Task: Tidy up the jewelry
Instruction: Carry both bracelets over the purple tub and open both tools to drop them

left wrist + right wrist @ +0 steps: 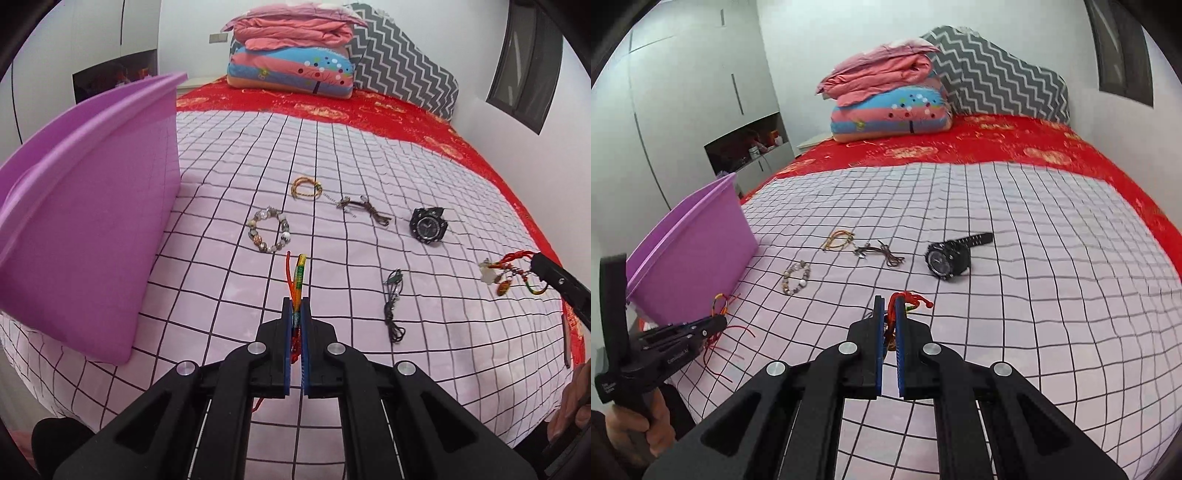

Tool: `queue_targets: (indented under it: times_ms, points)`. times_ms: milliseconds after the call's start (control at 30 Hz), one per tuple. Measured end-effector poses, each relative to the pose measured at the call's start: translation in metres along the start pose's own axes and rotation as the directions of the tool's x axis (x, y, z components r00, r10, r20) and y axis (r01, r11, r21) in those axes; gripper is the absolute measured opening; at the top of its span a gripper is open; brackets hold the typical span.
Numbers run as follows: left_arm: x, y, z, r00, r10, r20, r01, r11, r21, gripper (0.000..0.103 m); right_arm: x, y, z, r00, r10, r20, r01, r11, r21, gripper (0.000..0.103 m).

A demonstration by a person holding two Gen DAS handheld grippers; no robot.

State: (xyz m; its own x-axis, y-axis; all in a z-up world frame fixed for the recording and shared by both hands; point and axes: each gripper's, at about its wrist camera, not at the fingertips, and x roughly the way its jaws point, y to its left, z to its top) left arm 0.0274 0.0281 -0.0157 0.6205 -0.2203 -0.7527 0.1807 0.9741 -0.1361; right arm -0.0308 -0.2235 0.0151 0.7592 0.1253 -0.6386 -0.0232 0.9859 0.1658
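Note:
My left gripper is shut on a multicolour braided cord bracelet, held up above the checked bedspread; its red strands hang below. The right gripper is shut on a red knotted cord charm, also lifted off the bed. Each gripper shows in the other's view: the right one with its dangling charm, the left one by the purple bin. On the bedspread lie a beaded bracelet, a yellow cord bracelet, a brown cord bracelet, a black watch and a black cord necklace.
The purple bin stands on the bed's left side, close to the left gripper. Folded quilts and a zigzag pillow are stacked at the head of the bed. A red cover borders the checked spread. A hand grips the left tool's handle.

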Motion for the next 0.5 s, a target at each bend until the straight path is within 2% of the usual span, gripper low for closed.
queue_targets:
  times_ms: [233,500]
  points:
    - [-0.04,0.005,0.012,0.998,-0.031,0.048,0.031,0.999,-0.012,0.004,-0.009,0.026,0.009,0.998,0.057,0.0,-0.057,0.998,-0.006,0.006]
    - [-0.099,0.03,0.043,0.985,-0.041,0.167,0.045,0.999,-0.022,0.004,-0.022,0.08,0.039,0.989,0.142,0.041,-0.138,0.987,-0.078,0.006]
